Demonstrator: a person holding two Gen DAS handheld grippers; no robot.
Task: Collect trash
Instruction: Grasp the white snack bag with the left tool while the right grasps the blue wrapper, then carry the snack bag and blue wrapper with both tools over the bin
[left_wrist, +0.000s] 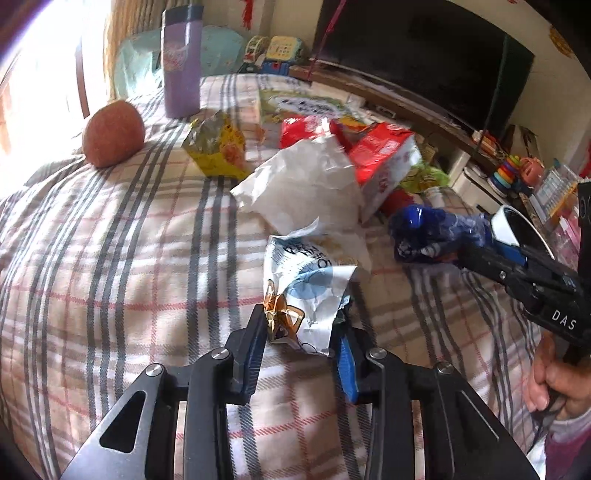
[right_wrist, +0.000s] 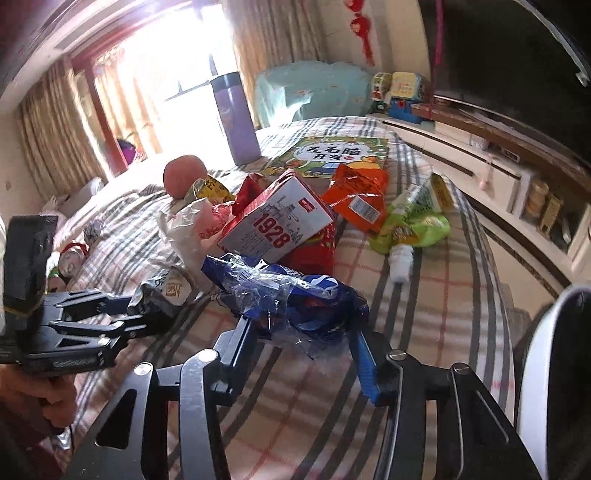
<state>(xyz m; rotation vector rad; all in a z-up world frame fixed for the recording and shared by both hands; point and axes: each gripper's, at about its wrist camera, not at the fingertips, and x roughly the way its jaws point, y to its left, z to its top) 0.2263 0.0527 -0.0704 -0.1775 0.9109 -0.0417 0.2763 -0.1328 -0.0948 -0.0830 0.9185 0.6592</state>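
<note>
On a plaid bedcover (left_wrist: 129, 258) lies a heap of litter. My left gripper (left_wrist: 300, 328) is shut on the near end of a crumpled white-and-blue snack wrapper (left_wrist: 314, 273); the right wrist view shows this gripper (right_wrist: 127, 314) from the side, pinching the wrapper (right_wrist: 166, 291). My right gripper (right_wrist: 301, 339) is shut on a crumpled blue plastic wrapper (right_wrist: 306, 299), whose folds bulge up between the fingers. In the left wrist view that gripper (left_wrist: 469, 253) comes in from the right, gripping the blue wrapper (left_wrist: 424, 229). Both wrappers touch the cover.
Behind lie a white crumpled bag (left_wrist: 306, 184), a red-and-white box (right_wrist: 277, 221), yellow (left_wrist: 218, 147), orange (right_wrist: 354, 192) and green (right_wrist: 413, 225) wrappers. A purple flask (left_wrist: 181, 62), a reddish fruit (left_wrist: 112, 134) and a book (right_wrist: 340, 155) stand farther back. A white-rimmed container (right_wrist: 546, 350) is at right.
</note>
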